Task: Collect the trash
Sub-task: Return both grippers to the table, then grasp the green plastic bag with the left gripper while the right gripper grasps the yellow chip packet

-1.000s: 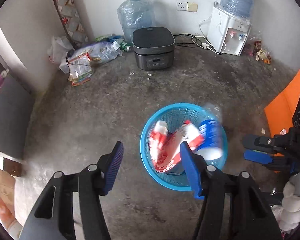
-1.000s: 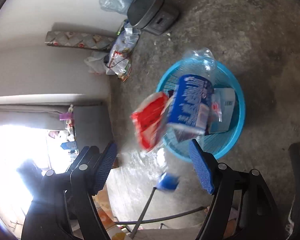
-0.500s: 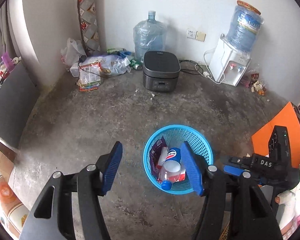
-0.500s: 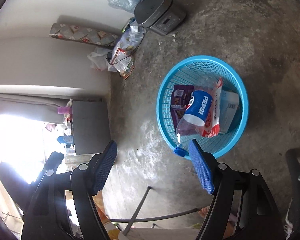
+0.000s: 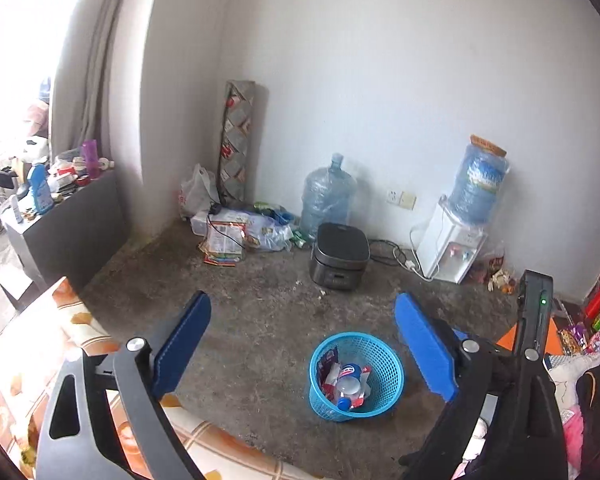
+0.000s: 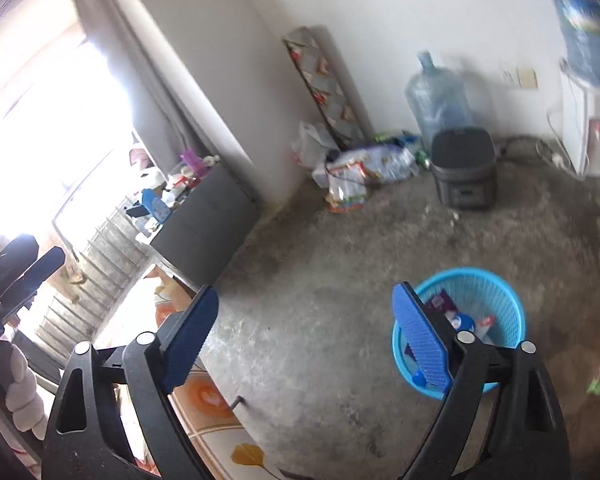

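**Bare concrete corner, bright window**

White walls (image 5: 380,80) meet a stained concrete floor (image 5: 260,300). Grey curtains (image 5: 96,60) frame a glaring window (image 6: 40,100). A dark cabinet (image 5: 76,220) stands beside it; a water dispenser (image 5: 456,248) sits against the far wall.

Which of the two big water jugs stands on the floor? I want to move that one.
The water jug on the floor stands neck up, left of the black cooker. The other jug sits upside down atop the white dispenser.

A basket (image 5: 356,376) stands on the floor (image 5: 260,320) with a bottle (image 5: 350,384) in it; behind it, near the wall, sits a cooker (image 5: 340,264), a dispenser (image 5: 450,252) to its right
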`<act>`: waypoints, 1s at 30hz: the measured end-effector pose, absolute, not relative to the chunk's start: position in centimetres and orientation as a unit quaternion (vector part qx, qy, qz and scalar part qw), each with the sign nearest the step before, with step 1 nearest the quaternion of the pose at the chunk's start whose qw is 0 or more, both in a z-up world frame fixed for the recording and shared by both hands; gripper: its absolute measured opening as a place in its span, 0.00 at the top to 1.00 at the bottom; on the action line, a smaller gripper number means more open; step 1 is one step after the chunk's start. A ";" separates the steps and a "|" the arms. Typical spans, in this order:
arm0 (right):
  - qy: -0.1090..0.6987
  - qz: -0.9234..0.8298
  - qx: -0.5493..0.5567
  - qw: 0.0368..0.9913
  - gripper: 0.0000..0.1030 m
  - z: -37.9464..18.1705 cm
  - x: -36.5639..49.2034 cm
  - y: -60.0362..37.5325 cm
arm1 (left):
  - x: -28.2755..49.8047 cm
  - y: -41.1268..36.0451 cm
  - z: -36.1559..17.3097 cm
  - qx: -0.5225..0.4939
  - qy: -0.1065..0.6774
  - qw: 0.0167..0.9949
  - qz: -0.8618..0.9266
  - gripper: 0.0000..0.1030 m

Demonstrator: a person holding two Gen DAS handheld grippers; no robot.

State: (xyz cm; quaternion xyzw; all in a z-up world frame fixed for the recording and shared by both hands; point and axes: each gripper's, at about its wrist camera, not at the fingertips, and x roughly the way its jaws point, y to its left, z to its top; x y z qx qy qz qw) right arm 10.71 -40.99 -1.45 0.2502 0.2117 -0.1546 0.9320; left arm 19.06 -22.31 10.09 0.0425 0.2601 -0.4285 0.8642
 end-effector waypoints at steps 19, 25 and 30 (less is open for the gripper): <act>0.280 0.097 0.188 0.936 0.08 -0.4 19.2 -24.8 | 12.5 20.4 8.4 -0.136 0.248 0.959 -0.032 0.11; 0.360 0.173 0.163 0.902 0.13 -0.9 25.2 -17.7 | 13.1 27.0 4.1 -0.183 0.292 0.938 0.030 0.16; 0.415 0.193 0.141 0.878 0.14 -2.0 30.1 -13.3 | 15.4 30.2 -0.8 -0.221 0.363 0.901 0.092 0.23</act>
